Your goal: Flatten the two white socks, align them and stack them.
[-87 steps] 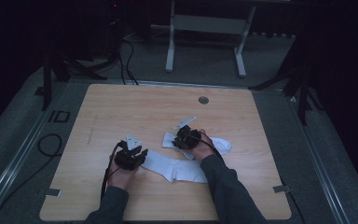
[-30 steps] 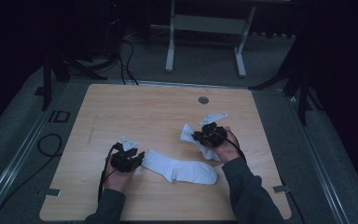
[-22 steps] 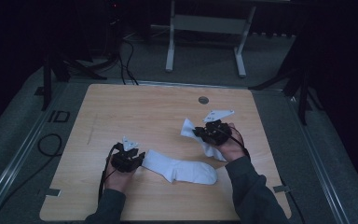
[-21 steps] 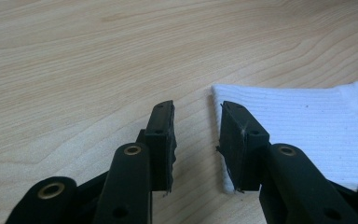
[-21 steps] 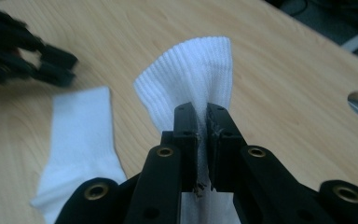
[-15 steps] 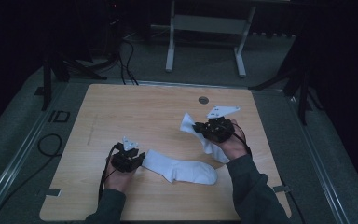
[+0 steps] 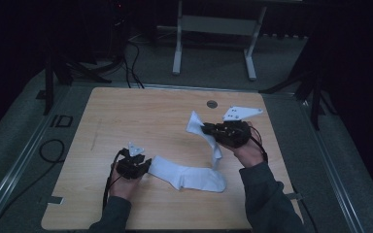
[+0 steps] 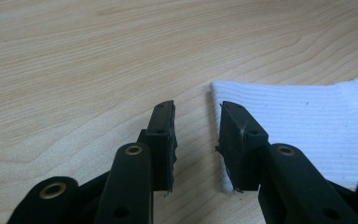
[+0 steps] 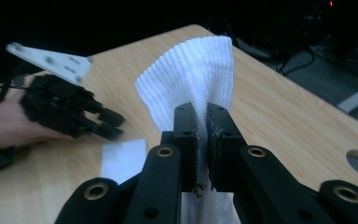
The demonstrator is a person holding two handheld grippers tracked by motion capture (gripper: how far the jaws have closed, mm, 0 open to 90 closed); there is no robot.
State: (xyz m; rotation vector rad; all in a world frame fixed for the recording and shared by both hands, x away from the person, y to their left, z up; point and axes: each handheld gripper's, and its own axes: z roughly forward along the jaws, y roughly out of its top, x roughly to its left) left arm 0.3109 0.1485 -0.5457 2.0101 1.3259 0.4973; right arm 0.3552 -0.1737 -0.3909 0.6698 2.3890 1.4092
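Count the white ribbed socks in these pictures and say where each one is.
2. One white ribbed sock lies flat on the wooden table; the other sock hangs clamped in the right gripper. None seems hidden.

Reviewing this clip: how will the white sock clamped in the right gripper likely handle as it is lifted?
Probably floppy: the lifted sock droops from the right gripper, its cuff fanning loosely above the jaws. Likely light, since a narrow pinch holds it. Its ribbed knit seems unlikely to slip.
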